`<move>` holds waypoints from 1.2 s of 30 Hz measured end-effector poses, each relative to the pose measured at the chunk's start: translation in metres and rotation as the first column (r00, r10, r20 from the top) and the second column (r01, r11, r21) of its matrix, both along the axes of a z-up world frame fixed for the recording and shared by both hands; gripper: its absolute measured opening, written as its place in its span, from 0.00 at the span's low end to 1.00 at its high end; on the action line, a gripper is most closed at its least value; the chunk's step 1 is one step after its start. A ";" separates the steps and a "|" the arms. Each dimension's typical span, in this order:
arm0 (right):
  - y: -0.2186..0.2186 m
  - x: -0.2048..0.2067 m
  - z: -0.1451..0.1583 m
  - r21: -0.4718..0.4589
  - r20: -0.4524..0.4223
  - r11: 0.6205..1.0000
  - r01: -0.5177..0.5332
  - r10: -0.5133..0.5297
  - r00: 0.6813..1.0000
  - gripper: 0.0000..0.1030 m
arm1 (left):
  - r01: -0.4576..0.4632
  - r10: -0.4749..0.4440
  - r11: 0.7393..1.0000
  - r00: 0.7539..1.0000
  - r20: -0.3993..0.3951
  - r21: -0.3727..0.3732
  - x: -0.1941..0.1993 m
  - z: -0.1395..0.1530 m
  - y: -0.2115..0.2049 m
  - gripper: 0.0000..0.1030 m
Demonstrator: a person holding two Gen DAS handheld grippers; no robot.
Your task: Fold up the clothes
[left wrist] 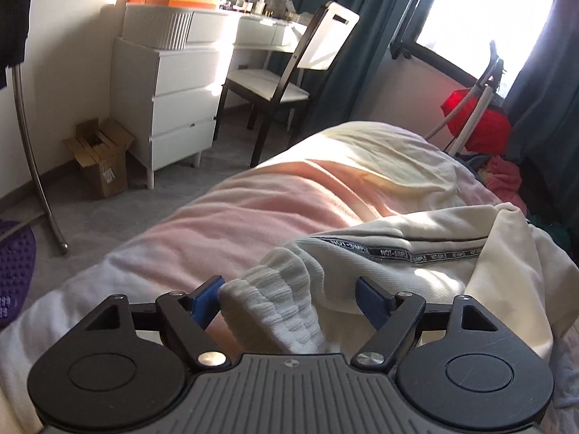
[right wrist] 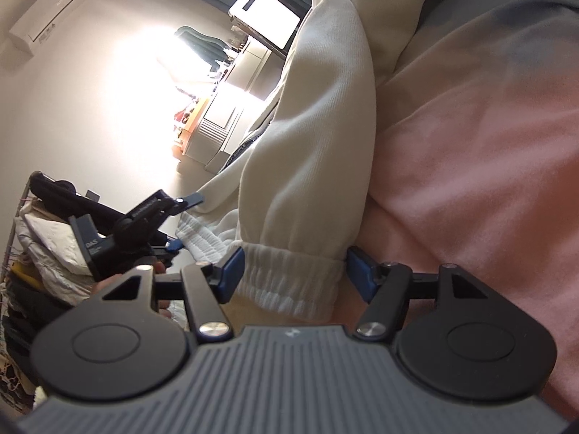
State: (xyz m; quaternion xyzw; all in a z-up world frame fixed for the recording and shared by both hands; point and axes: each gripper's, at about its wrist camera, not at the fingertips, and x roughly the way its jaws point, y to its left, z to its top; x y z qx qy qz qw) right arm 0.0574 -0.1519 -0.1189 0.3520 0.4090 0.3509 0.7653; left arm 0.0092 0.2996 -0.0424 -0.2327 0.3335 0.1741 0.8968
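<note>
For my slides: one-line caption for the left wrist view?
Open left gripper straddling the ribbed cuff of cream sweatpants on a pink bedspread.

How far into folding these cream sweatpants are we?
Early. Done: cream sweatpants lie on the pink blanket, still rumpled, no finished fold visible. In hand: each ribbed cuff sits between open jaws, the left hand-held gripper at one cuff, the right hand-held gripper at the other. Left: grip, fold, flatten.
</note>
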 end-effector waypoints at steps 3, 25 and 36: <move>0.014 0.002 0.000 -0.058 0.057 0.998 0.019 -0.016 0.998 0.63 | -0.080 0.079 0.994 0.997 -0.012 -0.081 0.005 -0.011 0.014 0.67; 0.183 0.001 0.009 0.235 0.016 0.970 0.054 -0.060 0.998 0.41 | -0.026 -0.022 0.981 0.970 0.242 0.192 0.201 0.126 0.062 0.28; 0.226 0.044 -0.026 0.090 0.021 0.996 -0.022 0.020 1.000 0.38 | -0.046 0.031 0.991 0.993 0.117 0.126 0.283 0.038 0.107 0.35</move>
